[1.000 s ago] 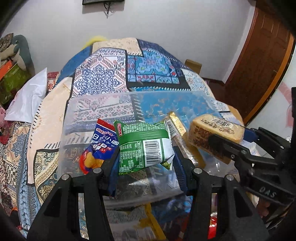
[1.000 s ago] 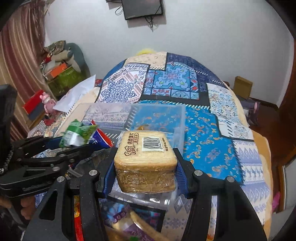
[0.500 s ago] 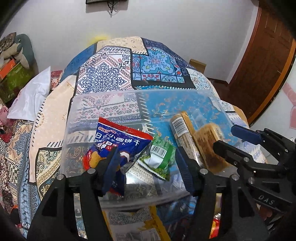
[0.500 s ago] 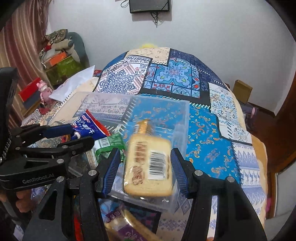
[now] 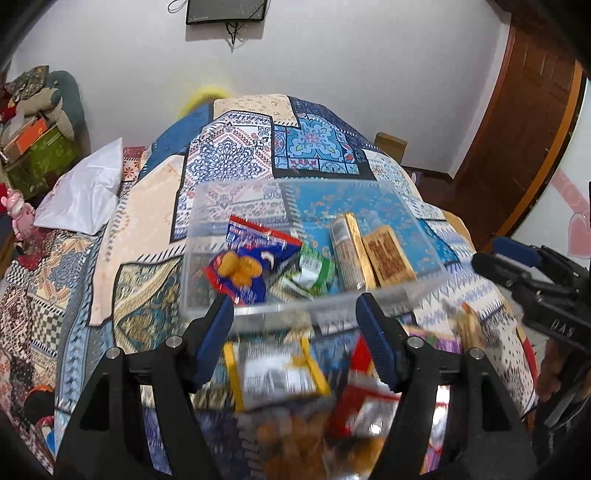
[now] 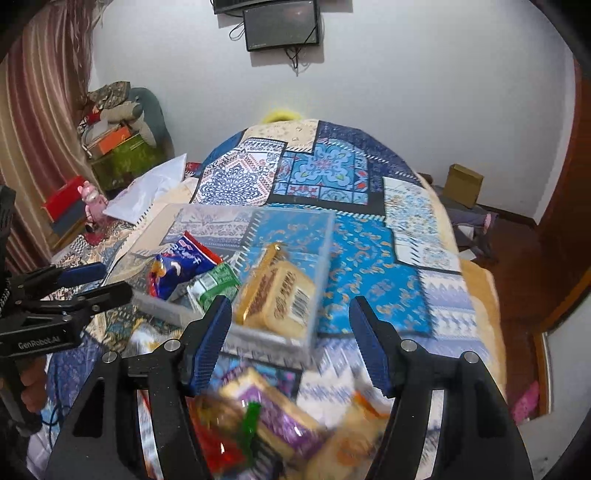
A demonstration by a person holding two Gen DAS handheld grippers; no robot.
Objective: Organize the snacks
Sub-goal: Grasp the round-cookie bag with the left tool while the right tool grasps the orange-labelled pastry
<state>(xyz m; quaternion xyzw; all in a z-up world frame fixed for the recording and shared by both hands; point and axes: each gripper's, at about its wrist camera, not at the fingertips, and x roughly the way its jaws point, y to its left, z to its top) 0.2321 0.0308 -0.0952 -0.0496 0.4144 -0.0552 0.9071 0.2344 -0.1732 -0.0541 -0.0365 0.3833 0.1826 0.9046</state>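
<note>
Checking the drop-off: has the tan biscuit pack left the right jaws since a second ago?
Yes. The tan biscuit pack now lies inside the clear bin; the right gripper hangs open, nearer than it.

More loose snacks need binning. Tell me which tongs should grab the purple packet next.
Right. The right tongs hang open almost directly over the purple packet; from the left tongs it lies off to the right.

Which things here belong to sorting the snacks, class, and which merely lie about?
Job: clear bin; blue biscuit packet, green packet, toast pack inside it; loose snack pile; left gripper, right gripper, both open.

Lying about: white pillow, cardboard box, wall screen.
</note>
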